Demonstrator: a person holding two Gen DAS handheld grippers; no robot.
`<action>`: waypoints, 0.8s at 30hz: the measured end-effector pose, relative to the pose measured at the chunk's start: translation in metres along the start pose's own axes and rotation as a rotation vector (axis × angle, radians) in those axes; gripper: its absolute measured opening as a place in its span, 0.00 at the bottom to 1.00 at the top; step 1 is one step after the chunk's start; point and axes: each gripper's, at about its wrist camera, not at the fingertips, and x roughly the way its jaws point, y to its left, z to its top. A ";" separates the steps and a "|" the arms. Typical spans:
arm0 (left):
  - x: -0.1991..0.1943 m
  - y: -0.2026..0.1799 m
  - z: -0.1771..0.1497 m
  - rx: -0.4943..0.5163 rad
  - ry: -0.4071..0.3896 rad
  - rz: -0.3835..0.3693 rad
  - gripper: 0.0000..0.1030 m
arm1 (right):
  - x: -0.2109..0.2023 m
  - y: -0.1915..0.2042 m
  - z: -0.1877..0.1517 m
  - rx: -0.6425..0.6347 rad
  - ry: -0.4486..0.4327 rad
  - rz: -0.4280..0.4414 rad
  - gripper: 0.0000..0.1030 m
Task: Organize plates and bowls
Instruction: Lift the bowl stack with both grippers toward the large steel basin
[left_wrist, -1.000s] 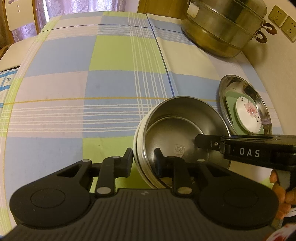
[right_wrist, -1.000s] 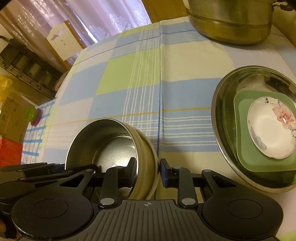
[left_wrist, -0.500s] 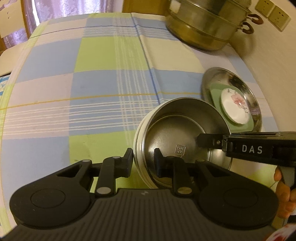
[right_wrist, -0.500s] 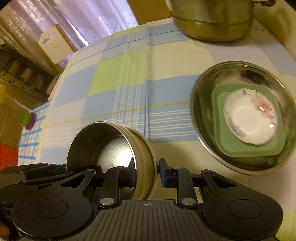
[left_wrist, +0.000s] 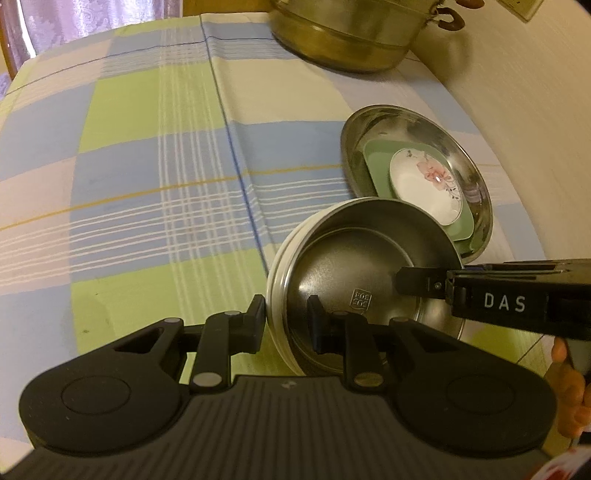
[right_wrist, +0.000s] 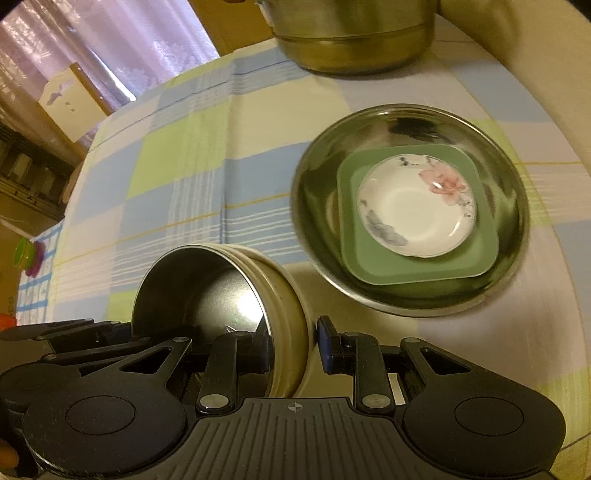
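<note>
Mid-carry: both grippers, L (left_wrist: 286, 319) & R (right_wrist: 293, 345), fingers clamped on opposite rims of the steel bowl (left_wrist: 364, 275), held tilted above the tabletop (left_wrist: 147, 147). Next, probably: level it over the steel dish stack (right_wrist: 410, 225), then lower.

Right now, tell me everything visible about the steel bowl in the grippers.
The steel bowl is round, with a dull grey inside, a stamped mark on its floor and a cream, ridged outer wall. It is tilted, off the tablecloth. The left gripper and right gripper each pinch its rim, on opposite sides. It hangs beside the steel basin without touching it.
</note>
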 end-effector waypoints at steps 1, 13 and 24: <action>0.001 -0.001 0.001 0.001 0.001 -0.001 0.20 | 0.000 -0.002 0.001 0.001 0.001 0.000 0.25; 0.005 -0.001 0.003 -0.006 0.004 0.000 0.19 | 0.006 -0.004 0.000 -0.035 -0.013 -0.009 0.25; 0.009 0.001 0.002 -0.028 0.024 -0.006 0.18 | 0.005 -0.003 -0.003 0.013 0.016 -0.023 0.25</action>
